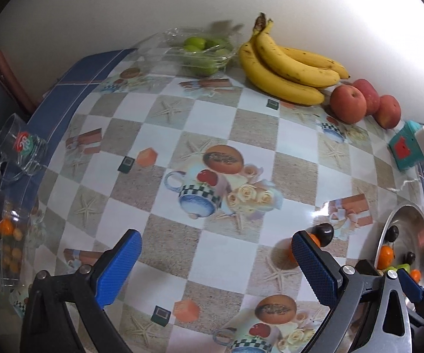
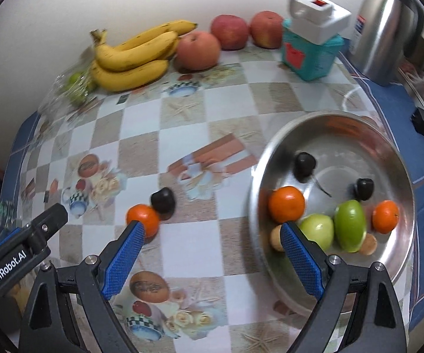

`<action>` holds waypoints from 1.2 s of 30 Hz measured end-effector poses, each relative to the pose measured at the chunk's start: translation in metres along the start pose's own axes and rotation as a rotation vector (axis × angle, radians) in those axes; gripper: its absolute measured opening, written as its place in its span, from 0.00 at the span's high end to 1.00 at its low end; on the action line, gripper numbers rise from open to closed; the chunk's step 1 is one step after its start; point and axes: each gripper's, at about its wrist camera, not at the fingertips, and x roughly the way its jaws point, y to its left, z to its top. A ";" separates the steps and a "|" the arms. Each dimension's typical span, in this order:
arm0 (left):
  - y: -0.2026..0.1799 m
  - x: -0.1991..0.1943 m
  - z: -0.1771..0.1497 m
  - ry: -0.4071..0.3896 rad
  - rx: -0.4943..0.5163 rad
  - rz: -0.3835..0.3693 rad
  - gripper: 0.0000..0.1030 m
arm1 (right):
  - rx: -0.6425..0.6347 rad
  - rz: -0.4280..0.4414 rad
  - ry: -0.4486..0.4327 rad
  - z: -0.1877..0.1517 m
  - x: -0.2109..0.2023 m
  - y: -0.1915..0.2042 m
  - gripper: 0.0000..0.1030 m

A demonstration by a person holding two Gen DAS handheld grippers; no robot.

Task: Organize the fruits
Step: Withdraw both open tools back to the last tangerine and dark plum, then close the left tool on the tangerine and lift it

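We hold both the left gripper [image 1: 216, 260] and the right gripper [image 2: 212, 250] wide apart and empty above the checkered tablecloth [image 2: 141, 147]; the white wall [image 2: 94, 0] lies ahead.

table [image 2: 229, 111]: checkered cloth | on it: bananas [image 2: 129, 56], apples [image 2: 198, 50], steel bowl [image 2: 400, 158], tangerine [image 2: 143, 219]

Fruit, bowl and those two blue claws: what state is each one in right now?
Left gripper: open, empty.
Right gripper: open, empty.
Bowl: upright, holding mixed fruit.
Loose orange: on the table, touching a dark fruit.
Bananas: one bunch, by the wall.
Apples: three, beside the bananas.
Glass mug: on its side.
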 end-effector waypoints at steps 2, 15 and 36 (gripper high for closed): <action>0.003 0.002 -0.001 0.009 -0.006 -0.008 0.00 | -0.013 0.005 0.008 -0.002 0.002 0.006 0.09; 0.006 0.021 -0.003 0.057 -0.030 -0.021 0.00 | -0.051 0.009 0.021 -0.007 0.016 0.020 0.09; -0.030 0.054 -0.007 0.153 0.002 -0.141 0.07 | 0.112 -0.051 -0.012 0.010 0.015 -0.031 0.09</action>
